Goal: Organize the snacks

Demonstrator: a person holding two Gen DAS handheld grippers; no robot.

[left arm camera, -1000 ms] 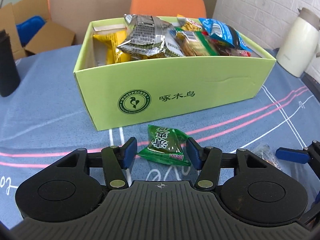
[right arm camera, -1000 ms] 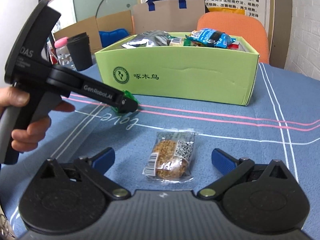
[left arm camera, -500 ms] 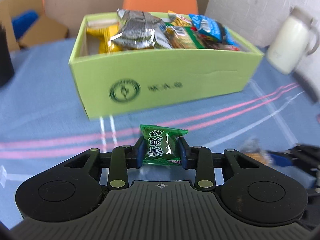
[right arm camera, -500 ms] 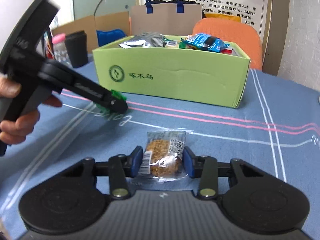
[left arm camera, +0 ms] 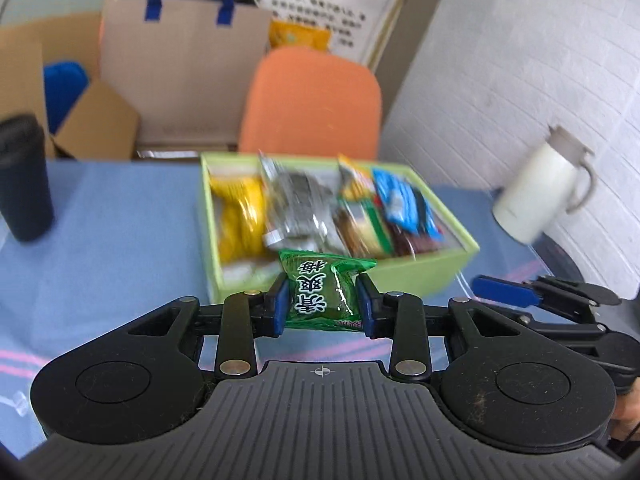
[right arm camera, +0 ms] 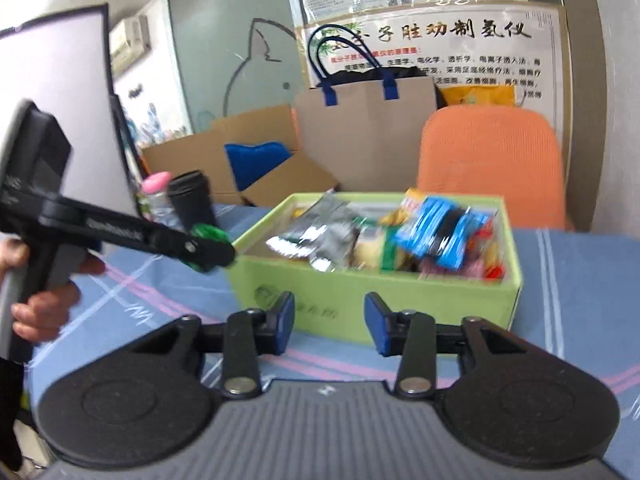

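Green crinkly plastic candy packet (left arm camera: 323, 294) sits pinched in the left gripper (left arm camera: 322, 307), lower centre of frame. Its tip hangs level beside the light-green cardboard snack box (right arm camera: 400, 300). The right gripper (right arm camera: 330, 322) is parted with nothing between its fingers.

Left gripper (left arm camera: 322, 308): matte black housing showing a ribbed grey-black top plate, a small crosshair mark, two round discs, silver rivets on the linkage arms, and blue pads on the fingers (left arm camera: 279, 307). Its side arm is carrying pale lettering, blurred.

Right gripper (right arm camera: 330, 322): matching black body, silver rivets, blue-padded fingers (right arm camera: 375, 322).

Left hand (right arm camera: 44, 300): bare skin showing around a grey handle.
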